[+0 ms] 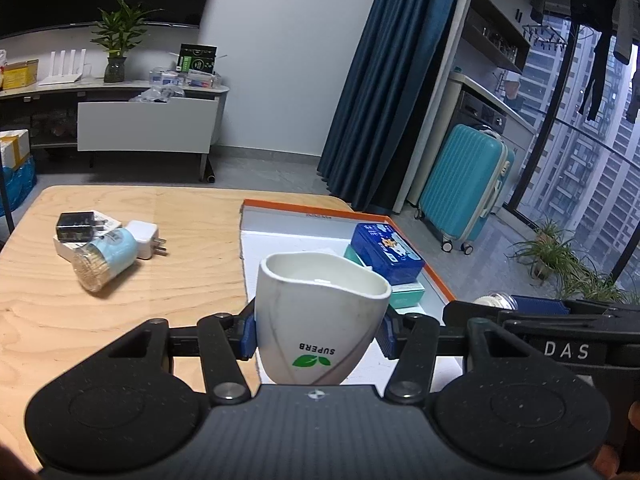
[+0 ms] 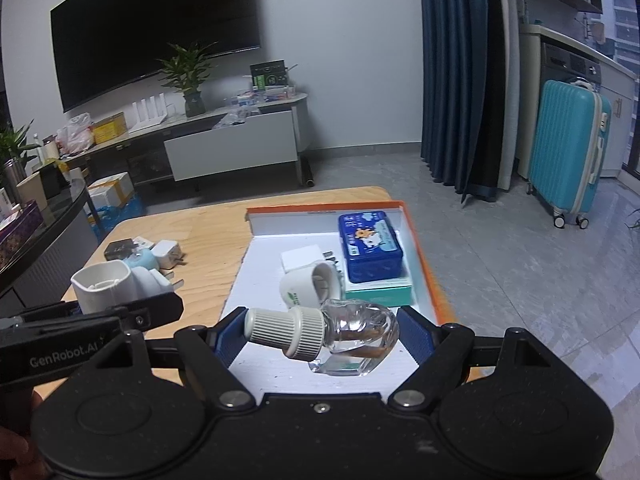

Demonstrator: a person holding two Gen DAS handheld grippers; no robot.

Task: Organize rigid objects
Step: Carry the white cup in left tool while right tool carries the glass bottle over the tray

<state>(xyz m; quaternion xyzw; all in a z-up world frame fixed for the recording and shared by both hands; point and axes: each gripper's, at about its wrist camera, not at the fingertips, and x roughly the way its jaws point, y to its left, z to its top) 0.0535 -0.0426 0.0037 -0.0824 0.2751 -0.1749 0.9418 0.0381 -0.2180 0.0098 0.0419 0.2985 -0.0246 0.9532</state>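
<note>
My left gripper [image 1: 318, 332] is shut on a white cup [image 1: 316, 320] with a green leaf logo, held upright over the near left edge of the orange-rimmed white tray [image 1: 256, 224]. My right gripper [image 2: 320, 336] is shut on a clear glass bottle [image 2: 352, 336] with a ribbed white cap, held sideways above the tray [image 2: 256, 264]. In the tray lie a blue tin [image 2: 370, 246] on a teal box [image 2: 378, 294], a white adapter [image 2: 300, 260] and a second white cup [image 2: 310, 290] on its side.
On the wooden table [image 1: 120, 304] left of the tray lie a black charger [image 1: 76, 226], a white plug [image 1: 146, 238] and a light blue toothpick jar [image 1: 106, 258] on its side. A teal suitcase [image 1: 466, 188] stands on the floor at the right.
</note>
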